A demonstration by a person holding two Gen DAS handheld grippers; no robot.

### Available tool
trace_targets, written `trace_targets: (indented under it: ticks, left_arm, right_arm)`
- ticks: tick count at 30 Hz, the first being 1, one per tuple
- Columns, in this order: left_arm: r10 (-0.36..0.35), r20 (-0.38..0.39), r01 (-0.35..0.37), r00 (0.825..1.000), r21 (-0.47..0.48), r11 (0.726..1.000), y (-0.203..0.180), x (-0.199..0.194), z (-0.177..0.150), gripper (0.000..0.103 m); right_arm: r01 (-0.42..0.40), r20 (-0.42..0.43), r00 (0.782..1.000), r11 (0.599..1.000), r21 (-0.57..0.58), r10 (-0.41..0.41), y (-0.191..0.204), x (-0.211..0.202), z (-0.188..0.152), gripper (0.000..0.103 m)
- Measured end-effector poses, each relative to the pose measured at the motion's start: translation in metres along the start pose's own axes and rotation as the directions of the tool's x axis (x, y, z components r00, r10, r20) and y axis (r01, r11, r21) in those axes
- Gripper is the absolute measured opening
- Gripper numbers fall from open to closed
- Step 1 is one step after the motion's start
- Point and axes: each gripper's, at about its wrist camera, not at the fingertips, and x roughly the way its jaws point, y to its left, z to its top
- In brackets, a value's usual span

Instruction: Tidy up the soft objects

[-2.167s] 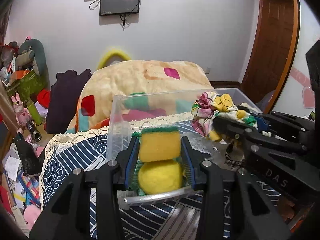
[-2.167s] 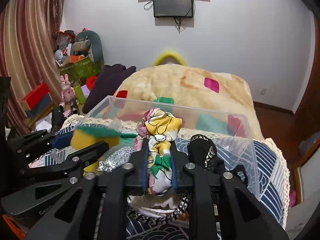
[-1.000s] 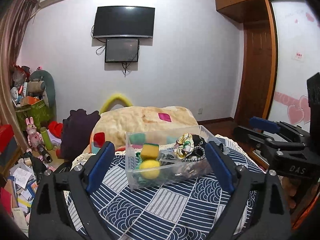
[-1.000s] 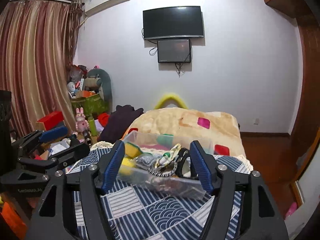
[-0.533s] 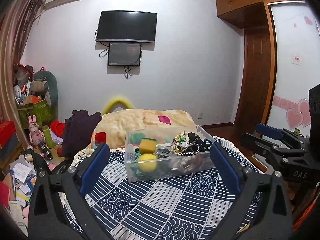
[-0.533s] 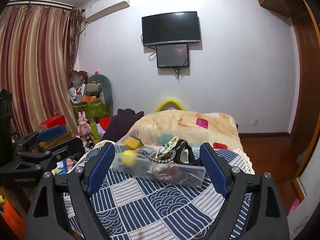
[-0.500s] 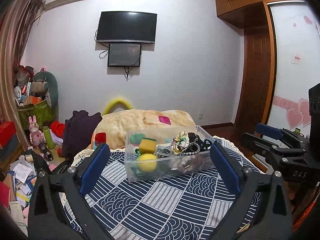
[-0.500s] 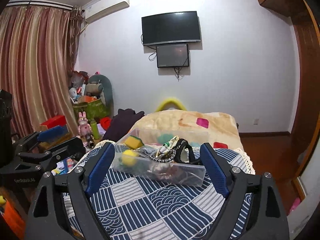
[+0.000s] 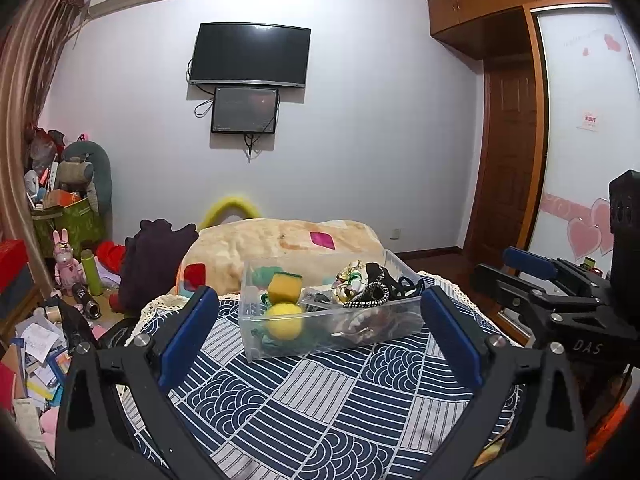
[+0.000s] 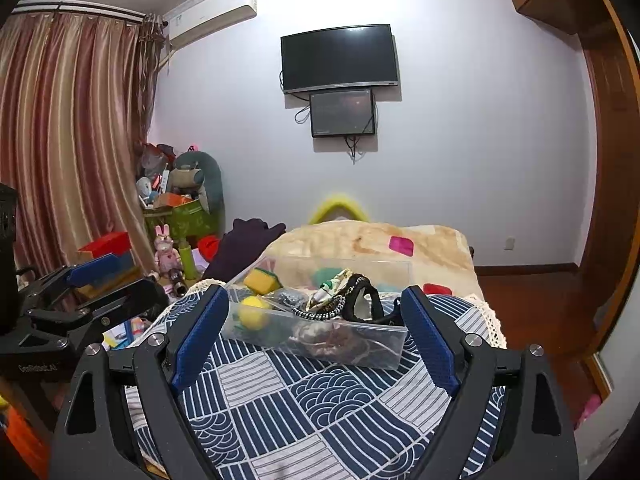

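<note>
Both your grippers, left (image 9: 320,340) and right (image 10: 316,340), now backed off wide open and empty; sponge (image 9: 284,288), ball (image 9: 283,321), scarf (image 9: 352,280) in box (image 9: 332,340); overhanging cord (image 9: 368,299) may snag and spill

Bare tablecloth (image 9: 320,400) before full bin (image 9: 332,340)

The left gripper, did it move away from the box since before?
Yes. The left gripper has pulled back and opened: it had pinched the sponge inside the box, and the box now looks far smaller, between its open fingers.
</note>
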Motion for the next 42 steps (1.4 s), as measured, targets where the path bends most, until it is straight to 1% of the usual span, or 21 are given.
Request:
trace_targets:
  ticks: [30, 42]
  left_arm:
    - [0.015, -0.002, -0.015, 1.000, 0.002, 1.000, -0.0007, 0.0012, -0.0043, 0.103]
    - [-0.004, -0.010, 0.004, 1.000, -0.005, 1.000, -0.0013, 0.0032, -0.0054, 0.103]
  right_arm:
    - [-0.017, -0.009, 1.000, 1.000, 0.009, 0.017, 0.0018, -0.0005, -0.0012, 0.087]
    - [-0.020, -0.009, 1.000, 1.000, 0.009, 0.020, 0.0031, -0.0027, -0.0007, 0.087]
